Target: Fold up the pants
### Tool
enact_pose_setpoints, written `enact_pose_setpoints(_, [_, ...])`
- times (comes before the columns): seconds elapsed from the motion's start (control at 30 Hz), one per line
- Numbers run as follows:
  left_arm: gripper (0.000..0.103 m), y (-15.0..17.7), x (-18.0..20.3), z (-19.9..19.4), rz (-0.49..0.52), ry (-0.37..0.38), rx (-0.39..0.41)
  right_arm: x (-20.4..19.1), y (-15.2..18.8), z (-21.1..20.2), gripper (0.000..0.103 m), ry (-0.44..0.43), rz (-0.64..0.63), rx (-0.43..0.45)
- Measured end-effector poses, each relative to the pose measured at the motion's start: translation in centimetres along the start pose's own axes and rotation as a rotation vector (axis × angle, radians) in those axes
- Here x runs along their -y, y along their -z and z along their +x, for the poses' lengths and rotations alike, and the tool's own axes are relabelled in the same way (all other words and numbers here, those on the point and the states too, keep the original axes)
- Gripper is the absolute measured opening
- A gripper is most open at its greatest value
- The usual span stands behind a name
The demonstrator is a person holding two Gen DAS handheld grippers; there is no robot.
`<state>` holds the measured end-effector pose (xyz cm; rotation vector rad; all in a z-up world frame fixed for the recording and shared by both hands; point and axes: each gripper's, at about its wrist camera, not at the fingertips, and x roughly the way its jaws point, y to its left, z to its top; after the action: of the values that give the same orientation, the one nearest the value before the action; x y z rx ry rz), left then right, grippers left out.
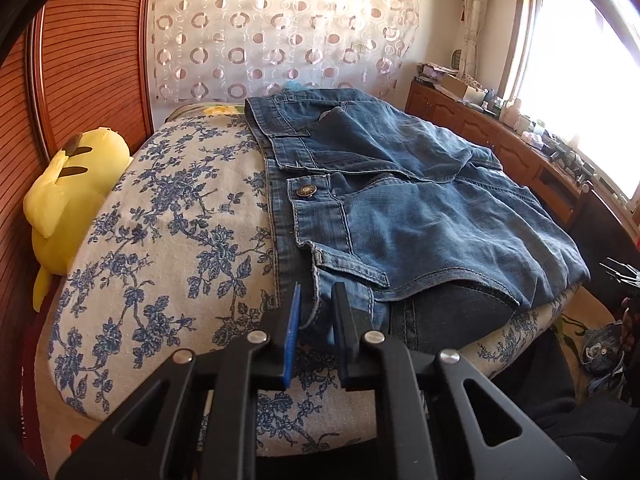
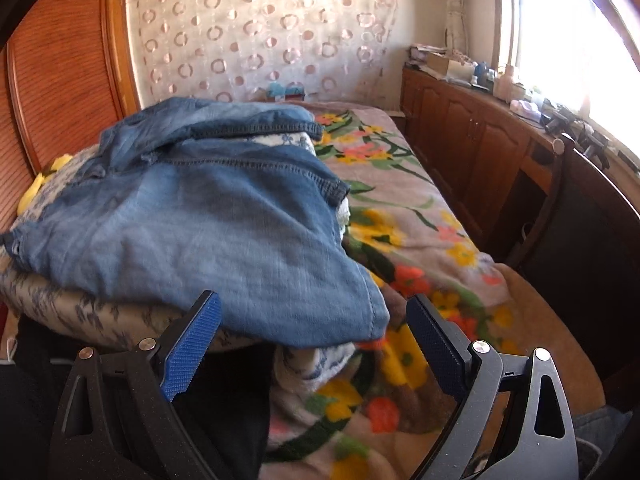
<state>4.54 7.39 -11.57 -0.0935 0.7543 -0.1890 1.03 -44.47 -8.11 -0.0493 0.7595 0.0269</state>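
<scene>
Blue denim pants [image 1: 400, 200] lie across a folded quilt with a blue flower print [image 1: 160, 240], the waistband with its metal button [image 1: 307, 191] turned toward me. My left gripper [image 1: 318, 300] is shut on the near corner of the waistband, and denim fills the narrow gap between the blue pads. In the right wrist view the pant legs [image 2: 220, 220] drape over the quilt's edge, hems toward the right. My right gripper [image 2: 314, 304] stands wide open at the lower edge of the near leg, one finger on each side, with neither pad touching the cloth.
A yellow plush toy [image 1: 68, 200] leans against the wooden sliding door [image 1: 92, 60] on the left. A flowered blanket [image 2: 420, 240] covers the bed to the right of the pants. A wooden cabinet [image 2: 460, 132] with clutter on top runs under the bright window.
</scene>
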Motion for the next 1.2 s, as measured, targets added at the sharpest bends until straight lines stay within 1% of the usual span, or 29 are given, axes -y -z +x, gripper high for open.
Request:
enact_pose_setpoints(0.2, [0.012, 0.1, 0.2, 0.4, 0.006, -0.011, -0.01, 1.0, 1.0, -0.1, 0.094, -0.003, -0.015, -0.039])
enact_pose_setpoints(0.37, [0.013, 0.3, 0.2, 0.5, 0.007, -0.017, -0.02, 1.5, 1.7, 1.0, 0.087, 0.006, -0.022, -0.074])
enact_pose_setpoints(0.57, [0.022, 0.5, 0.0, 0.8, -0.006, -0.02, -0.041, 1.7, 2.4, 2.0, 0.078, 0.005, -0.015, -0.097])
enact_pose_setpoints(0.7, [0.024, 0.8, -0.1, 1.0, -0.004, -0.03, -0.054, 1.8, 2.5, 2.1, 0.074, 0.01, -0.012, -0.095])
enact_pose_setpoints(0.83, [0.026, 1.0, -0.1, 1.0, 0.002, -0.036, -0.062, 1.8, 2.3, 2.5, 0.065, 0.008, -0.022, -0.091])
enact_pose_setpoints(0.9, [0.029, 1.2, -0.1, 1.0, 0.005, -0.039, -0.067, 1.5, 2.1, 2.6, 0.058, 0.003, -0.031, -0.085])
enact_pose_setpoints(0.93, [0.03, 1.2, -0.1, 1.0, 0.005, -0.042, -0.067, 1.4, 2.0, 2.6, 0.05, 0.001, -0.038, -0.078])
enact_pose_setpoints(0.97, [0.032, 1.2, -0.2, 1.0, 0.003, -0.043, -0.067, 1.2, 1.9, 2.5, 0.035, -0.003, -0.043, -0.068])
enact_pose_setpoints(1.0, [0.033, 1.3, -0.3, 1.1, -0.001, -0.045, -0.07, 1.1, 1.8, 2.4, 0.028, -0.012, -0.051, -0.059])
enact_pose_setpoints(1.07, [0.034, 1.3, -0.4, 1.1, -0.01, -0.041, -0.07, 0.7, 1.5, 2.1, 0.01, -0.012, -0.071, -0.041])
enact_pose_setpoints(1.13, [0.034, 1.2, -0.3, 1.0, -0.007, -0.041, -0.068, 0.5, 1.1, 1.8, 0.004, -0.019, -0.078, -0.019])
enact_pose_setpoints(1.2, [0.034, 1.2, -0.2, 0.9, 0.002, -0.043, -0.064, 0.5, 0.5, 1.3, 0.002, -0.026, -0.062, 0.01])
